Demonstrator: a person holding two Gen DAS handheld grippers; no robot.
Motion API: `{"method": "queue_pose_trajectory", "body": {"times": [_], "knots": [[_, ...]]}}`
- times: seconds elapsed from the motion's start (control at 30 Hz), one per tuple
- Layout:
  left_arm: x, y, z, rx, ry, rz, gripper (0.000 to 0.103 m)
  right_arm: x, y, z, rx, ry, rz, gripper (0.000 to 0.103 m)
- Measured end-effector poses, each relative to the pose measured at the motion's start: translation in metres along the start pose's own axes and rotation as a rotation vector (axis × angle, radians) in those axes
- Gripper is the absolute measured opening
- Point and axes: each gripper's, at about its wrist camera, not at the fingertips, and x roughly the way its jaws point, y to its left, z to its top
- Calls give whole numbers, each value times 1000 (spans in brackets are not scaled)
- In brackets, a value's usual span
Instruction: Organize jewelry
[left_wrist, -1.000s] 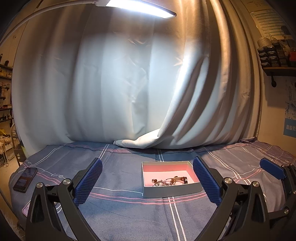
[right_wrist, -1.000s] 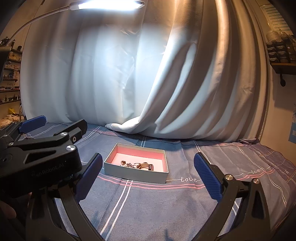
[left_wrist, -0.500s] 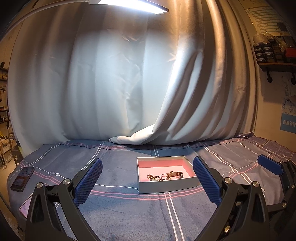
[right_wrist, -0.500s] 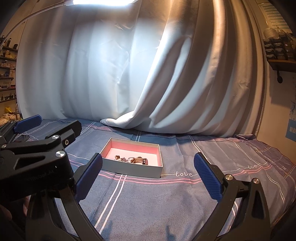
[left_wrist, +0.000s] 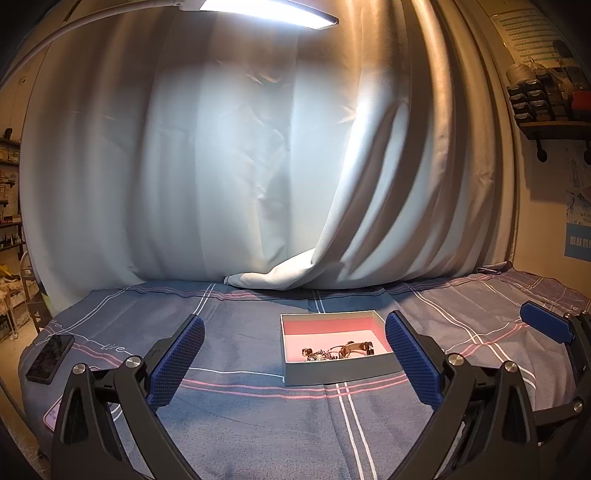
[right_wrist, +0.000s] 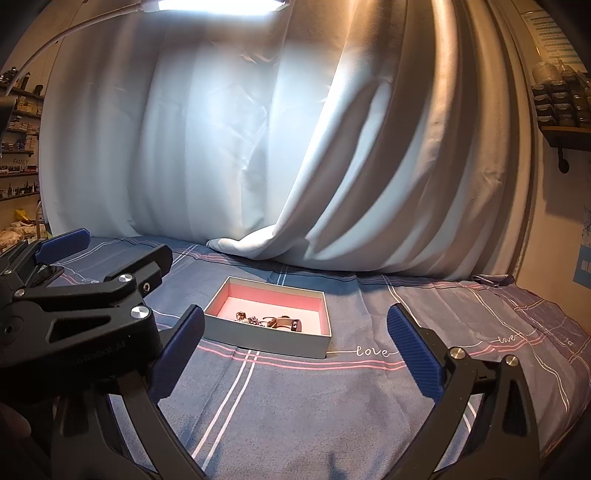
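A grey box with a pink lining (left_wrist: 334, 373) (right_wrist: 258, 345) sits on the blue checked cloth, ahead of both grippers. Inside it lies a small heap of jewelry (left_wrist: 336, 350) (right_wrist: 267, 321): beads, rings and a brown band. My left gripper (left_wrist: 293, 360) is open and empty, its right finger pad (left_wrist: 412, 360) close to the box's right corner. My right gripper (right_wrist: 295, 349) is open and empty too, just short of the box's near wall. The left gripper's black body (right_wrist: 81, 314) fills the left of the right wrist view.
A dark phone (left_wrist: 50, 360) lies at the cloth's left edge. A pale curtain (left_wrist: 258, 184) hangs behind and bunches onto the cloth. A lamp bar (left_wrist: 258, 13) shines overhead. Shelves stand at far left and upper right.
Both views have shifted a little; the box sits slightly more central and closer between the right gripper's fingers. Both grippers stay open and empty.
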Motion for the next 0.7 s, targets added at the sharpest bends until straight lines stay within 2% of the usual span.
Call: {"method": "queue_pose_trajectory", "body": {"times": [0.6,0.7], "knots": [[6,1,-11,14,29,-12,97,11,4,-14,-23,55,-1,97],[12,-2,-24,43,18,-9,97,13,7,-23,-57,26,-8,97]]}}
